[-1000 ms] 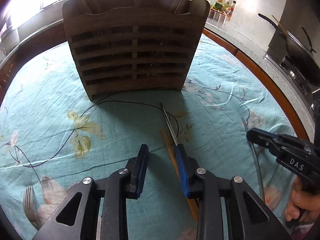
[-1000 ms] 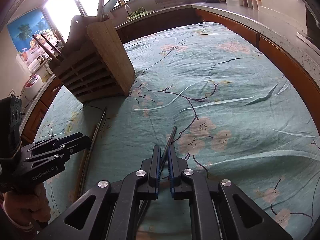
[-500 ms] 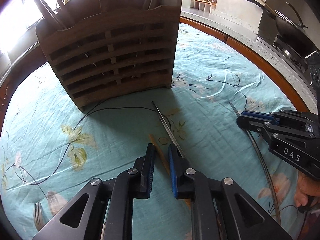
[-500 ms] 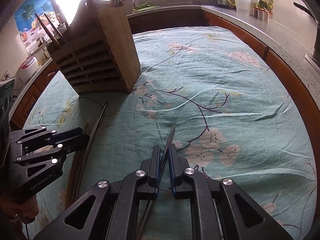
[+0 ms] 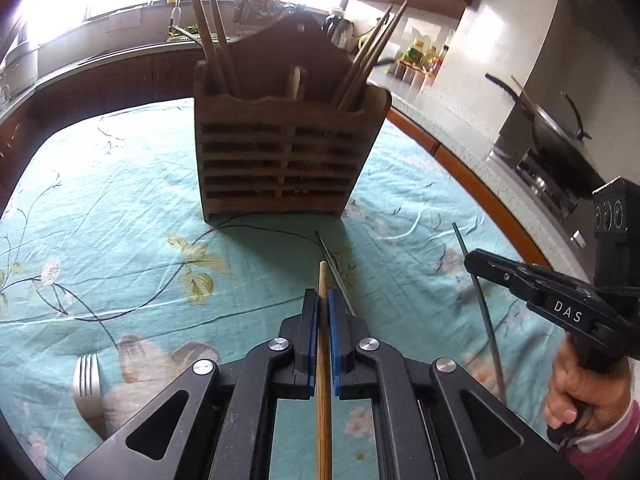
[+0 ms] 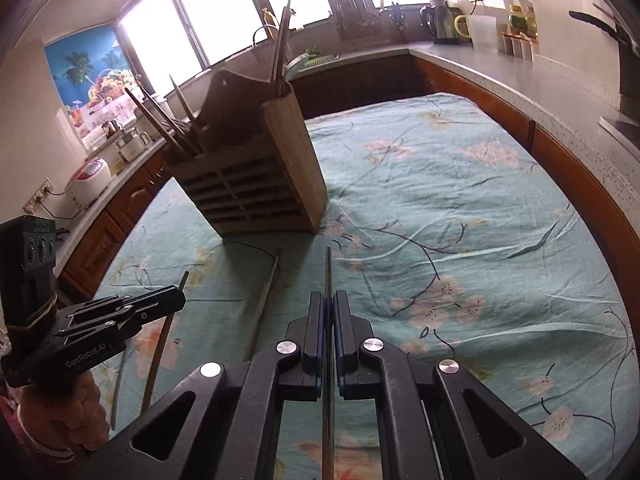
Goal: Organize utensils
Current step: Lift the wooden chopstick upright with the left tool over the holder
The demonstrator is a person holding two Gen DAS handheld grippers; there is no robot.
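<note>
With the left gripper point(image 5: 324, 300) clamped on a wooden chopstick point(image 5: 323, 380) and the right gripper point(image 6: 330, 304) on a metal chopstick point(image 6: 329, 276), both near the wooden holder point(image 5: 280, 160), tip each upright before lowering it into a compartment.

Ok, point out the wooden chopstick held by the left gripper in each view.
Left wrist view: the wooden chopstick runs up the bottom centre, clamped in the left gripper.
Right wrist view: the same chopstick is at lower left, a curved brown stick passing through the left gripper.
Shared landmark: the wooden utensil holder standing on the floral cloth.
</note>
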